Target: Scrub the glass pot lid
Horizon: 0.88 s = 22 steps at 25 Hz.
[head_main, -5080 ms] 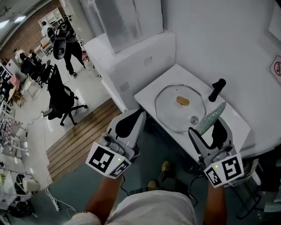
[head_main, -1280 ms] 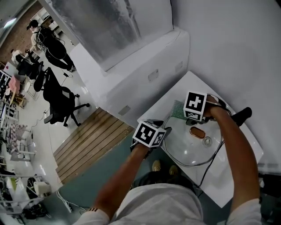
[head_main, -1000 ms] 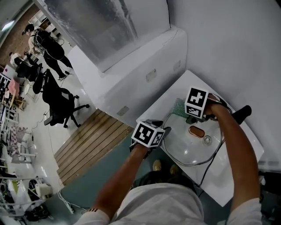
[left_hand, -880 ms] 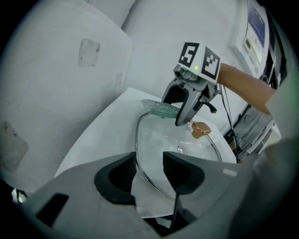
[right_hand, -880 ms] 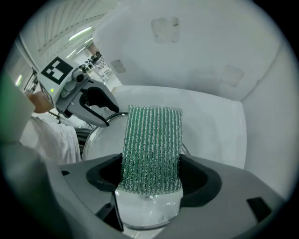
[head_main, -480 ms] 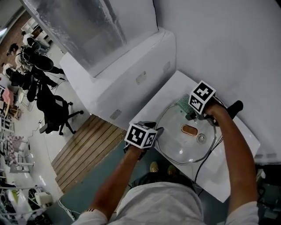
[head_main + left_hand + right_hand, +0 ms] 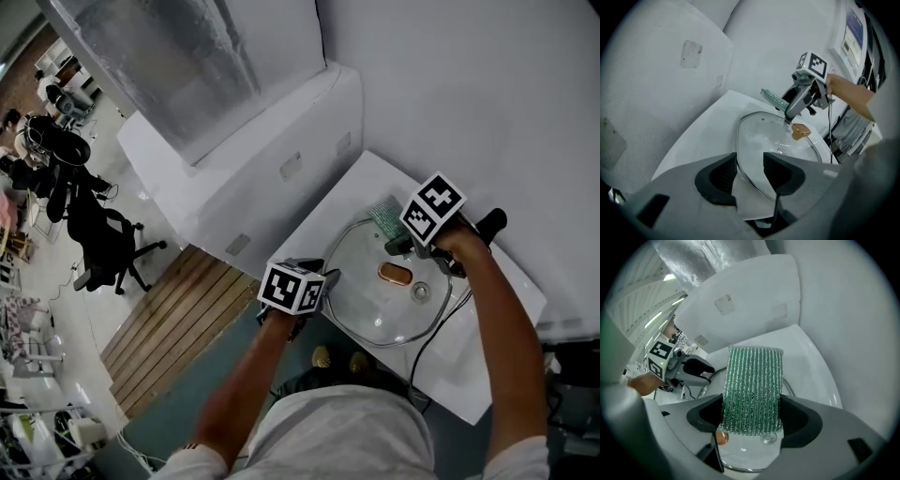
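Note:
The round glass pot lid (image 7: 375, 298) with a brown knob (image 7: 396, 273) lies on a small white table (image 7: 367, 180). My left gripper (image 7: 326, 277) is at the lid's near-left edge. In the left gripper view the metal rim (image 7: 740, 154) runs between the jaws of this gripper (image 7: 750, 171), which are shut on it. My right gripper (image 7: 395, 241) is over the lid's far side, shut on a green mesh scrub pad (image 7: 383, 217). In the right gripper view the pad (image 7: 752, 385) sticks out past the jaws and hides part of the lid (image 7: 745, 453).
A black handle (image 7: 489, 223) stands at the table's back right, against the white wall. A large white cabinet (image 7: 244, 159) sits left of the table. A black cable (image 7: 433, 323) trails from the right gripper over the lid's right edge. Wooden slats (image 7: 169, 328) and an office chair (image 7: 94, 234) lie beyond.
Five seconds ago both grippers hung in front of the table, away from the lid. Since a second ago, the right gripper has slid the pad rightward along the lid's far side; the left has kept its hold.

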### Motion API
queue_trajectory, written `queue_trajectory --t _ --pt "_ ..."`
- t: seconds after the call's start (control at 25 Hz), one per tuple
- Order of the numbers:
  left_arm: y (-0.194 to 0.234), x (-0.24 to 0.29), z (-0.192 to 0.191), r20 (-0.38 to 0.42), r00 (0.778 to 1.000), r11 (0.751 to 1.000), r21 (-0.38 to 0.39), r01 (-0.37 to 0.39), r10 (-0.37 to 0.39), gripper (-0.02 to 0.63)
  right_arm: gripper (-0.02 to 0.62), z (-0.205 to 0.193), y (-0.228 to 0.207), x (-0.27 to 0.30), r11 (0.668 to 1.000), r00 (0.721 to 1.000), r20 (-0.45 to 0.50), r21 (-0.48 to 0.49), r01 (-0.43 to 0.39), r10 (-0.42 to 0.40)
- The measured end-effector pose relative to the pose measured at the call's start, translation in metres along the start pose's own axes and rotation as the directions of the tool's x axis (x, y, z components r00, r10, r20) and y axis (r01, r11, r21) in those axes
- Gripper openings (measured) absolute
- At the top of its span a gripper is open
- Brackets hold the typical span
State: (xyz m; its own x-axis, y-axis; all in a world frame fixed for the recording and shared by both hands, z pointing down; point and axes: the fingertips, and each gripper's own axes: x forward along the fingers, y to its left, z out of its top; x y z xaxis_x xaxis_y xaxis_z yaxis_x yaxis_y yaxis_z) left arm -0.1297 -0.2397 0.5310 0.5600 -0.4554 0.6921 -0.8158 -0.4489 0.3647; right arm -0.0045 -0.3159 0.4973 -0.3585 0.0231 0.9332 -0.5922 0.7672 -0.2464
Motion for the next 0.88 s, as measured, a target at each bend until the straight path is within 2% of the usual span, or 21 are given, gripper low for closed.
queue_trajectory --t 0.28,0.52,0.76,0.88 --pt "0.0 -0.001 0.0 0.022 1.0 1.0 -0.004 -0.003 0.004 0.184 0.348 0.012 0.055 -0.011 0.979 1.0 -0.002 -0.203 0.027 -0.028" --pt "0.0 -0.001 0.001 0.036 0.999 1.0 -0.008 -0.005 0.005 0.183 0.348 0.002 0.096 0.009 0.907 0.984 -0.133 -0.419 0.052 -0.117" --pt "0.0 -0.002 0.0 0.049 0.999 1.0 -0.011 -0.004 0.005 0.183 0.348 -0.011 0.101 0.026 0.855 0.943 -0.245 -0.514 0.071 -0.226" --pt "0.0 -0.002 0.001 0.057 0.998 1.0 -0.014 -0.001 0.002 0.181 0.348 -0.01 0.101 0.03 0.822 0.929 -0.246 -0.562 0.096 -0.277"
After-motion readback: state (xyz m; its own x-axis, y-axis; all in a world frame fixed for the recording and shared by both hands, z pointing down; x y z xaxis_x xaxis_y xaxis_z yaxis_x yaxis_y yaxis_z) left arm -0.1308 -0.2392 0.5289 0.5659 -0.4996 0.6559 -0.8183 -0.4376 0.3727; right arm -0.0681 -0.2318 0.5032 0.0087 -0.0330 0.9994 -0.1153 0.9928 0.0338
